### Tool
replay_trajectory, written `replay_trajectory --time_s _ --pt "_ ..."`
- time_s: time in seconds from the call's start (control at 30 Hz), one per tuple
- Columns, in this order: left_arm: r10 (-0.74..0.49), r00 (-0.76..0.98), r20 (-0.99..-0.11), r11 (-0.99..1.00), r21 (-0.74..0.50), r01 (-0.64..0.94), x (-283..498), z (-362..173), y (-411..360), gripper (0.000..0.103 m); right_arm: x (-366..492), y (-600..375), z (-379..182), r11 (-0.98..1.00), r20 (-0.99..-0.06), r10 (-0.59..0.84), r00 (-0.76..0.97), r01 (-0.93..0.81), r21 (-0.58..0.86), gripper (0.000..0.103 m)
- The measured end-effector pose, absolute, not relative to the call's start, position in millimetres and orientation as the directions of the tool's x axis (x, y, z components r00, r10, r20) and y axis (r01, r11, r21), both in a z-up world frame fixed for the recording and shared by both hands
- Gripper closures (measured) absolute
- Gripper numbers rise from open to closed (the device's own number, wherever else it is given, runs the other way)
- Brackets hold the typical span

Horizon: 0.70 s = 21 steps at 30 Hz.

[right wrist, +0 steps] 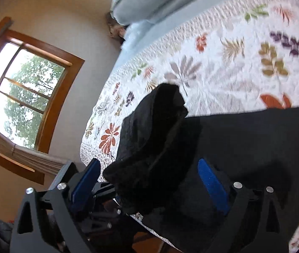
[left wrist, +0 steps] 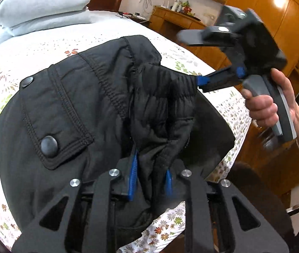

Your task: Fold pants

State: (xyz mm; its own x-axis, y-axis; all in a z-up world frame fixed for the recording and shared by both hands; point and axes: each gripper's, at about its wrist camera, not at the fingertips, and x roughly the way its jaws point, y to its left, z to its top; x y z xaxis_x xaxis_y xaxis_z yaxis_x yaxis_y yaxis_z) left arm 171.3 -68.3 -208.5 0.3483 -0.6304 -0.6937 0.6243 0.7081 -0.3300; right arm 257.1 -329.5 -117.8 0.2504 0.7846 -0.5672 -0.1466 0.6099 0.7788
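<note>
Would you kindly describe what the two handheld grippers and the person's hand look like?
Both grippers are black linkage frames with silver rivets and blue ribbed finger pads. The left gripper fills its own view; the right gripper shows a dark boxy body and a grey pistol handle. The right hand is bare, with a cream knitted cuff.

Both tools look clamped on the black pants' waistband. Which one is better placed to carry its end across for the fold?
Probably the right tool: it pinches the pants at the free outer waistband corner. The left tool holds bunched fabric.

Floral bedspread [left wrist: 43, 42], wooden wardrobe [left wrist: 276, 10], bright wood-framed window [right wrist: 22, 88], pale wall [right wrist: 65, 21].
</note>
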Motion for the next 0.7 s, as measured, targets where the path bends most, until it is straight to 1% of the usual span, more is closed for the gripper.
replay_trajectory --time_s 0.13,0.3,0.33,0.37,0.4,0.43,0.47,0.5,0.53,0.57,0.7 --pt "-0.621 0.349 -0.702 0.709 -0.313 0.633 175 -207 -77 0.081 263 -324 -139 0.562 -0.534 0.816 0.223 -0.089 0.822 0.008" --pt "-0.611 0.346 -0.712 0.708 -0.297 0.641 176 -210 -77 0.078 275 -306 -147 0.576 -0.551 0.811 0.197 -0.103 0.811 0.009" --pt "-0.609 0.345 -0.714 0.707 -0.292 0.644 176 -209 -81 0.075 278 -301 -148 0.579 -0.554 0.81 0.19 -0.117 0.807 0.017" --pt "-0.604 0.345 -0.719 0.708 -0.284 0.646 175 -208 -84 0.069 280 -297 -149 0.589 -0.565 0.804 0.185 -0.117 0.8 0.034" --pt "-0.599 0.346 -0.722 0.708 -0.276 0.65 172 -208 -87 0.065 281 -294 -150 0.601 -0.577 0.796 0.184 -0.115 0.791 0.04" --pt "-0.602 0.344 -0.721 0.705 -0.276 0.654 171 -206 -89 0.05 282 -292 -152 0.619 -0.595 0.782 0.186 -0.117 0.777 0.052" --pt "-0.605 0.34 -0.72 0.701 -0.28 0.656 169 -205 -91 0.027 282 -291 -152 0.623 -0.6 0.779 0.184 -0.12 0.773 0.065" --pt "-0.601 0.346 -0.721 0.707 -0.277 0.651 167 -202 -90 0.018 282 -292 -153 0.616 -0.592 0.784 0.186 -0.123 0.778 0.066" --pt "-0.6 0.363 -0.713 0.714 -0.273 0.644 164 -196 -87 0.015 281 -294 -153 0.61 -0.584 0.789 0.191 -0.124 0.783 0.073" --pt "-0.61 0.365 -0.704 0.711 -0.281 0.645 161 -192 -82 0.014 280 -295 -154 0.605 -0.579 0.792 0.192 -0.127 0.786 0.077" --pt "-0.625 0.376 -0.684 0.732 -0.347 0.586 159 -174 -47 0.012 275 -299 -153 0.593 -0.563 0.801 0.204 -0.139 0.793 0.082"
